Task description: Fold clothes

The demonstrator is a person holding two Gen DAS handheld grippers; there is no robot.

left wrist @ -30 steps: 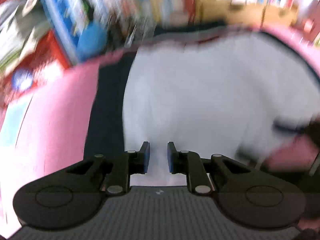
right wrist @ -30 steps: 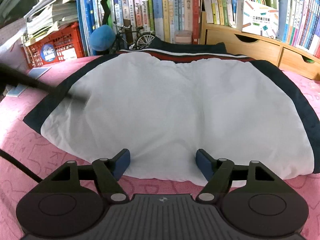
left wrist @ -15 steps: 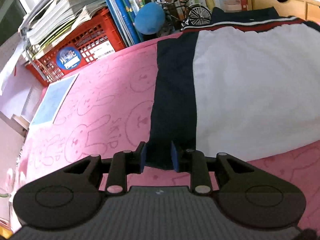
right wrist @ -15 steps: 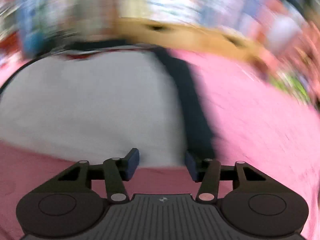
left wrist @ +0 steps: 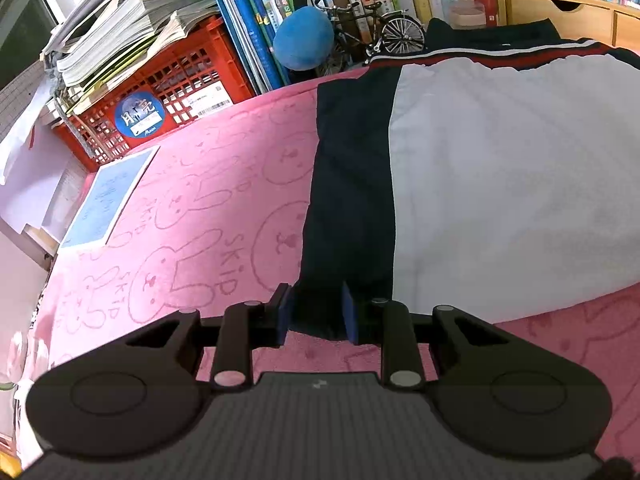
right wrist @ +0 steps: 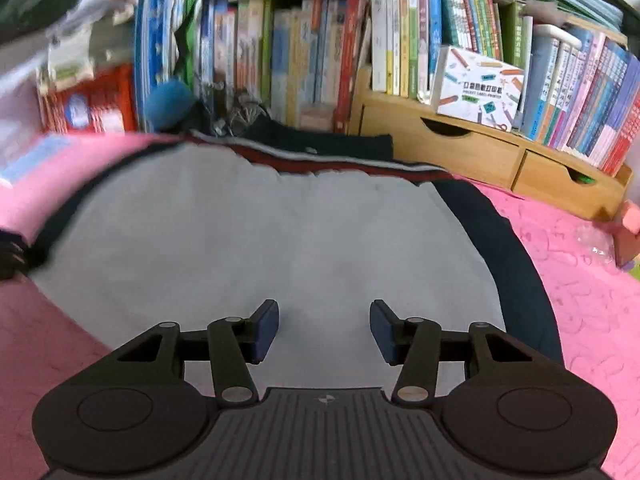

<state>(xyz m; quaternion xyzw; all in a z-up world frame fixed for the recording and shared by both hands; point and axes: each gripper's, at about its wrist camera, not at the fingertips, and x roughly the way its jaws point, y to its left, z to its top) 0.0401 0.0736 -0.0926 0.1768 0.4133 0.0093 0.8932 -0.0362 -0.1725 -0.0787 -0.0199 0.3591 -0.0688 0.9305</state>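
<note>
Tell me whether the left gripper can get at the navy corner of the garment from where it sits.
Probably yes: the left gripper already straddles the navy corner of the garment, fingers either side, a gap showing, nothing between.

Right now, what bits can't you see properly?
- Left wrist view: the shorts run off the right edge, so their far side is cut off.
- Left wrist view: the left gripper straddles the navy corner; actual pinch unclear.
- Right wrist view: the red crate is motion-blurred.
- Right wrist view: the right gripper body hides the hem.

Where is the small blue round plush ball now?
In the left wrist view, the blue plush ball sits upper centre, between the red plastic crate and the miniature bicycle.
</note>
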